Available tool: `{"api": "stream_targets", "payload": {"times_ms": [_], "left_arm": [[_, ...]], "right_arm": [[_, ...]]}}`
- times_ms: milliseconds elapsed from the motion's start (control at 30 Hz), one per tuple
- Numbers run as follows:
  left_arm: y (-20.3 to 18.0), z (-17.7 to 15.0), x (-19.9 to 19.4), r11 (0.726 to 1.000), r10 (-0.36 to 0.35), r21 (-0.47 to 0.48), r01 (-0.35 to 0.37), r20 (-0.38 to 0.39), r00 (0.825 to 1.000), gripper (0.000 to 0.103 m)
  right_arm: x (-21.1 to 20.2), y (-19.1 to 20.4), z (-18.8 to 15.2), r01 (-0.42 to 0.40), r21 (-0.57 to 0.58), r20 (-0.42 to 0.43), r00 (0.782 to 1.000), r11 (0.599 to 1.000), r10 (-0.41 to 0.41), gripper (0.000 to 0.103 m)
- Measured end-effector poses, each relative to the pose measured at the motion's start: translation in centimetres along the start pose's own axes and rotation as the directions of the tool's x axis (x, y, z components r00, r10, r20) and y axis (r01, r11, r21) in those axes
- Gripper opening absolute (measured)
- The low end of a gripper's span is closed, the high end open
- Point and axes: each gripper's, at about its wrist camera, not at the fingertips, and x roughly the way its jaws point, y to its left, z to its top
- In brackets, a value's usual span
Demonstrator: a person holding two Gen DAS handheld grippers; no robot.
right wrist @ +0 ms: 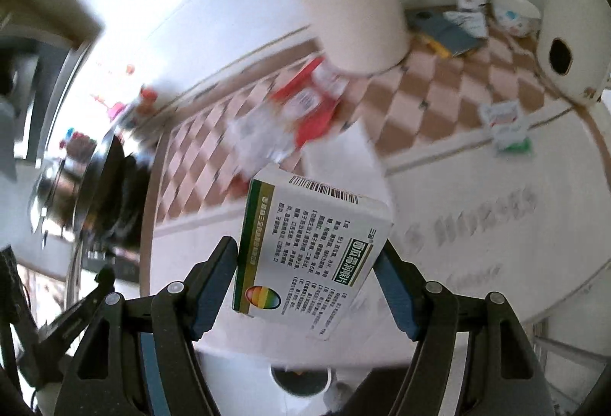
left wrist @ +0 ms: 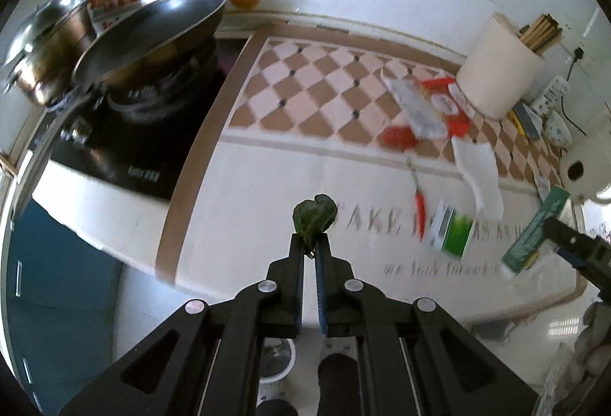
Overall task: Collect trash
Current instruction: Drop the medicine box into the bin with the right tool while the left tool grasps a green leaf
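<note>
My left gripper [left wrist: 310, 238] is shut on a crumpled green leaf scrap [left wrist: 315, 215] and holds it above the counter's front edge. My right gripper [right wrist: 307, 250] is shut on a white and green medicine box [right wrist: 311, 248], lifted off the counter; the box also shows in the left wrist view [left wrist: 534, 234] at the far right. On the counter lie a red chili [left wrist: 420, 206], a small green and white box [left wrist: 452, 232], a white paper sheet [left wrist: 479, 173] and red and clear wrappers [left wrist: 427, 106]. A white bin [right wrist: 301, 379] shows below the counter edge.
A black wok [left wrist: 152, 30] and a steel pot [left wrist: 42, 45] sit on the stove at left. A cream cylinder holder with chopsticks [left wrist: 500, 64], a paper roll [right wrist: 569, 49], a bowl [right wrist: 513, 13] and a power strip [left wrist: 552, 93] stand at the back right.
</note>
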Motion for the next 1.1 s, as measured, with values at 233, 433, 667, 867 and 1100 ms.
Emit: {"api": "stream_targets", "payload": {"times_ms": [233, 433, 667, 867, 1100], "left_arm": [[7.4, -9.1, 1.4, 1.0, -0.023, -0.006, 0.022, -0.099, 0.995, 0.003], [13.5, -17.9, 10.7, 0.992, -0.111, -0.102, 0.079, -0.354, 0.929, 0.003], [17.7, -26.9, 25.4, 0.963, -0.22, -0.253, 0.089, -0.558, 0.8, 0.004], [18.8, -33.1, 37.1, 0.954, -0.247, -0.294, 0.058, -0.664, 0.705, 0.005], [20.6, -36.0, 41.3, 0.963, -0.179, -0.269, -0.007, -0.663, 0.727, 0.091]], "right_arm": [[1.8, 6.8, -12.6, -0.012, -0.058, -0.086, 0.996, 0.998, 0.007, 0.073], [7.3, 10.1, -24.9, -0.022, -0.078, -0.225, 0.974, 0.997, 0.004, 0.073], [20.7, 8.7, -37.4, 0.029, -0.103, -0.405, 0.912, 0.994, -0.069, 0.073], [34.3, 4.2, -46.4, 0.062, -0.09, -0.532, 0.841, 0.994, -0.1, 0.073], [43.7, 0.5, -53.5, 0.051, -0.059, -0.655, 0.752, 0.997, -0.077, 0.085]]}}
